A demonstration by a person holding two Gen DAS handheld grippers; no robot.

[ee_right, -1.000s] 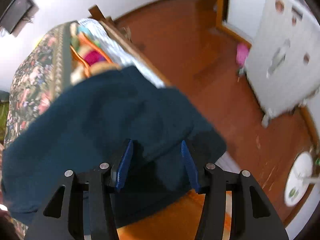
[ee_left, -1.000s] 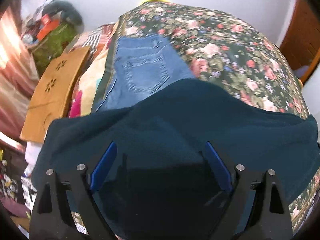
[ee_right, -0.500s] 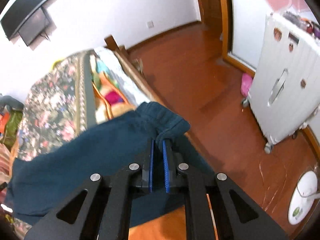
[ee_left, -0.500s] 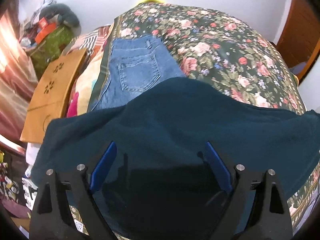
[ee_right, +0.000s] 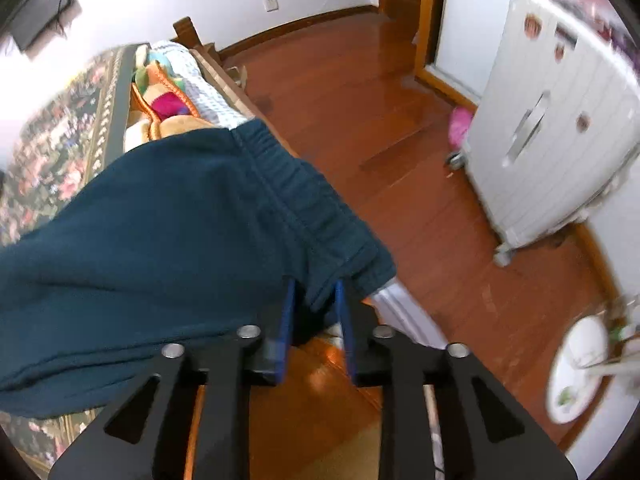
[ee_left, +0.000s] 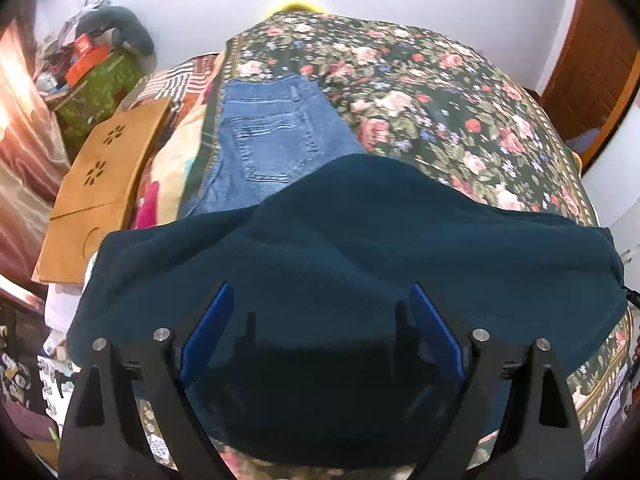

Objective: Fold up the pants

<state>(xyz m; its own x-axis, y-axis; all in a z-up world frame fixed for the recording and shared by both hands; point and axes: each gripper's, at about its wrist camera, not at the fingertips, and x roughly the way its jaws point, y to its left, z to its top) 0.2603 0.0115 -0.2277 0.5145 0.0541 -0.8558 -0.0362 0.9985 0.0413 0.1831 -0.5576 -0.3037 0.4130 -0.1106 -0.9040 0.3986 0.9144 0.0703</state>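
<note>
Dark teal sweatpants (ee_left: pixel 360 248) lie across the near edge of a bed with a floral cover (ee_left: pixel 440 92). My left gripper (ee_left: pixel 320 332) is open, its blue pads wide apart just above the dark cloth, holding nothing. In the right wrist view the pants (ee_right: pixel 160 248) end in an elastic waistband (ee_right: pixel 320 208) at the bed's corner. My right gripper (ee_right: pixel 314 312) has its blue pads part-way apart around the waistband's lower edge, with cloth between them.
Folded blue jeans (ee_left: pixel 268 148) lie on the bed beyond the teal pants. A wooden board (ee_left: pixel 104 184) and piled bedding sit at the left. A wood floor (ee_right: pixel 400 140), a white cabinet (ee_right: pixel 560 128) and a fan base (ee_right: pixel 576 368) lie right of the bed.
My right gripper was shut tight on the waistband and lifted half a second ago; now its jaws stand wider and the waistband has dropped back and spread out. The left gripper has stayed open.
</note>
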